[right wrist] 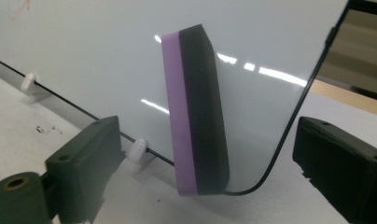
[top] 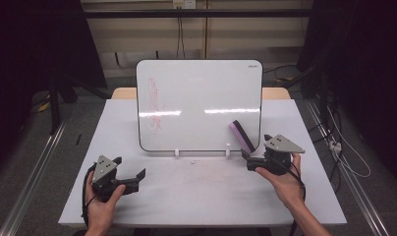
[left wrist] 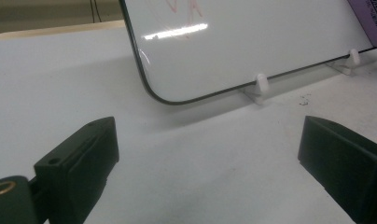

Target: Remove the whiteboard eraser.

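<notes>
While my left gripper [top: 132,178] is resting released on the table [top: 196,196], my right gripper [right wrist: 205,172] is spreading its jaws, unclenched, around the purple-and-black eraser [right wrist: 196,112], which is clinging to the whiteboard [top: 199,105] at its lower right corner.

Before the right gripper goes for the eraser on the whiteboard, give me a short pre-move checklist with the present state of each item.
1. Right gripper jaws open: ok, they stand wide apart with nothing pressed between them.
2. Eraser lined up between the jaws: ok in the right gripper view; it sits ahead of them, ungripped.
3. Eraser held on the whiteboard: ok, it clings near the lower right corner, tilted; what holds it there, cannot tell.
4. Whiteboard seated upright in its white clips: ok.
5. Left gripper out of the way: ok, open, low on the table, left of the board.
6. Red marks left to wipe: ok, still on the board's left side.
</notes>
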The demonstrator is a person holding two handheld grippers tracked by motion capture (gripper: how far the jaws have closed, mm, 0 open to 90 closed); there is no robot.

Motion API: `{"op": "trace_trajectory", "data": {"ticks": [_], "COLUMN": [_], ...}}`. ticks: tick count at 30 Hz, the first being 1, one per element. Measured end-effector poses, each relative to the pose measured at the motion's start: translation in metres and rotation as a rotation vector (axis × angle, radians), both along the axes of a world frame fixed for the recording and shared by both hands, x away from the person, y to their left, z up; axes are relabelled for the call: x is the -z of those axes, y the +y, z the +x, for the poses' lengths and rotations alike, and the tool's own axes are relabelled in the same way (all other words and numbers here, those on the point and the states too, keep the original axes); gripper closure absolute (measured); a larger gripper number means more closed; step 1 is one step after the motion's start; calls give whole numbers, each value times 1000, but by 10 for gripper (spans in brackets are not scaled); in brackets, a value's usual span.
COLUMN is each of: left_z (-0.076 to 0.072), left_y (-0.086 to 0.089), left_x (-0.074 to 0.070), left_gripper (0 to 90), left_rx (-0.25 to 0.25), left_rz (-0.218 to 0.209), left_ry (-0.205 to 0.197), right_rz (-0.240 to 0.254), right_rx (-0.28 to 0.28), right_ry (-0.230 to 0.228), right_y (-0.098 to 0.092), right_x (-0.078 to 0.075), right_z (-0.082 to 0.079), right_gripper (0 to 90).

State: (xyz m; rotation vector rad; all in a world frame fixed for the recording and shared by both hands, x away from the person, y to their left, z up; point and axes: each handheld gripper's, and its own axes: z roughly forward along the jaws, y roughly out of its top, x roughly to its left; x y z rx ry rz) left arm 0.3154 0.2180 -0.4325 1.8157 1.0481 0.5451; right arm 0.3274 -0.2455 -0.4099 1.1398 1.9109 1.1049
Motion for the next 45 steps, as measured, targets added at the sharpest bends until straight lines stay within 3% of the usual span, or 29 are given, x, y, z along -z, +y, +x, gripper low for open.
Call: {"op": "trace_trajectory", "data": {"ticks": [6, 12, 23, 28, 34, 45], "left_z": [-1, 0, 1, 1, 1, 3], "left_y": [0, 1, 1, 1, 1, 1], "left_x": [0, 0, 1, 1, 1, 2], "left_gripper": [48, 49, 49, 49, 49, 49], "left_rx": [-1, -8, 5, 4, 7, 18], "left_rz": [-2, -9, -1, -8, 2, 6], "left_ry": [-1, 2, 7, 4, 7, 15], "right_rz": [-64, -112, -156, -162, -163, -174], "right_rx": [20, 40, 52, 52, 59, 59], "right_ry": [-19, 5, 21, 31, 51, 45], "right_y": [8, 12, 18, 20, 20, 20], "right_x": [5, 20, 25, 26, 28, 27], "right_z": [6, 6, 10, 12, 16, 15], "right_gripper": [212, 303, 468, 553, 597, 634]}}
